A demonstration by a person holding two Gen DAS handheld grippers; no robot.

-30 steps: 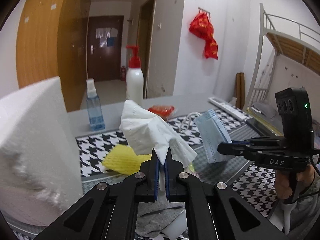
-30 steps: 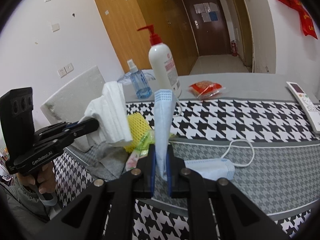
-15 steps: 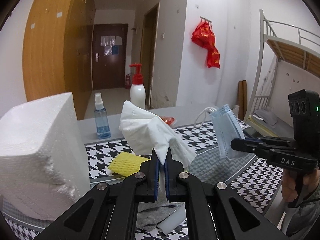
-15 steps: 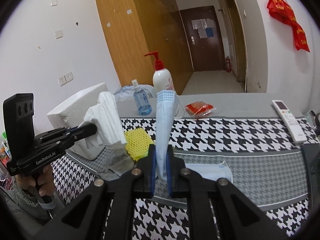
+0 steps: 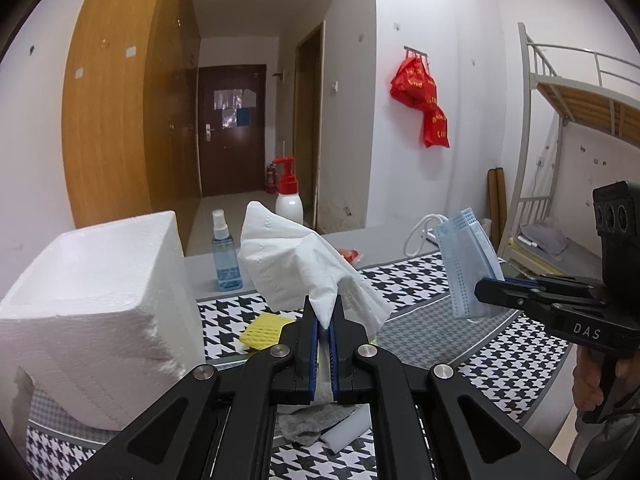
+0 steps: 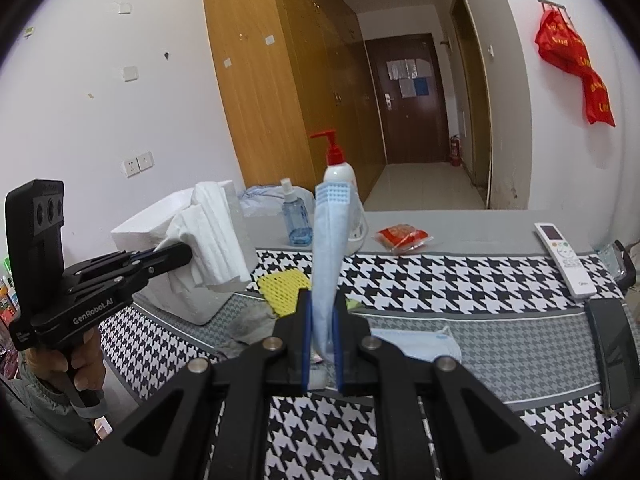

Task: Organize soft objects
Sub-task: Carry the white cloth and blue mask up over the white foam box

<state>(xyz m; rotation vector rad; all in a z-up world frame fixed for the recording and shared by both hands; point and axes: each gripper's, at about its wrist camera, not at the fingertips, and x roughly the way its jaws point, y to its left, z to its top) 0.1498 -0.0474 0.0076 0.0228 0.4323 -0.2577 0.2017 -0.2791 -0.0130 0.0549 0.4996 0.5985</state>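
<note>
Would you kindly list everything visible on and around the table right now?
tissue: 1, white, held up in left gripper
face mask: 1, blue, held up in right gripper
second face mask: 1, blue, lying on the table
foam box: 1, white, table's left end
yellow sponge: 1, beside the box
grey cloth: 1, near edge
spray bottle: 1, blue, far side
pump bottle: 1, white and red, far side
red packet: 1, far side
remote: 1, white, right side
left gripper: black, shut
right gripper: black, shut

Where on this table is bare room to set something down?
Free: the houndstooth cloth between the red packet and the remote. Crowded: by the foam box, with the yellow sponge, grey cloth and spare mask.
</note>
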